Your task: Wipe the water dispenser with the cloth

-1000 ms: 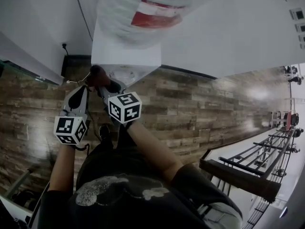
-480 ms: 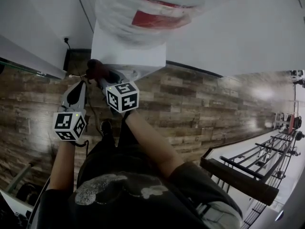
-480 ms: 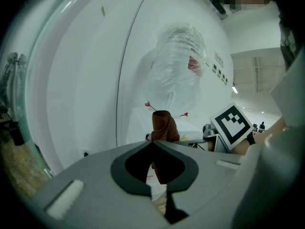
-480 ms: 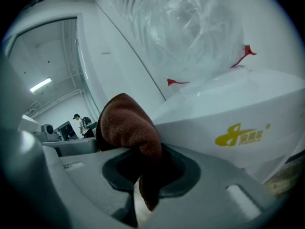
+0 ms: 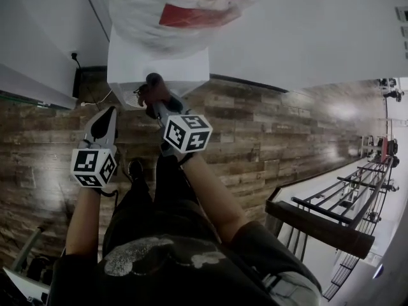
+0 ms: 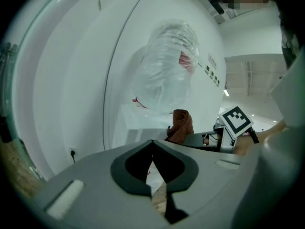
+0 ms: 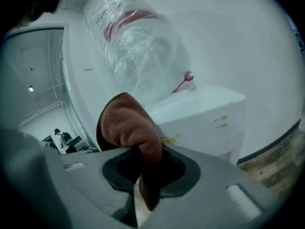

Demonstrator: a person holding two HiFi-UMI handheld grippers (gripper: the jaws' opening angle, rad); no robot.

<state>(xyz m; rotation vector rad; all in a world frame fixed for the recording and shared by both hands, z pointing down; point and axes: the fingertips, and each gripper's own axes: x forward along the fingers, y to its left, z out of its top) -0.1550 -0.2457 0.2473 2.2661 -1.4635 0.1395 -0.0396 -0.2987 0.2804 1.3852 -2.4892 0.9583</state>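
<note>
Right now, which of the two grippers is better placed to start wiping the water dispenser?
The right gripper: its jaws are clamped on the brown cloth, held close to the white water dispenser. The left gripper is shut on nothing, farther back.

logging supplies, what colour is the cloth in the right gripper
Reddish brown; the cloth shows best in the right gripper view.

The white water dispenser (image 5: 158, 65), topped by a plastic-wrapped bottle (image 5: 185, 5), stands upright. The bunched reddish-brown cloth (image 7: 126, 125), pinched in the right gripper (image 7: 143, 175), is near its front.
</note>
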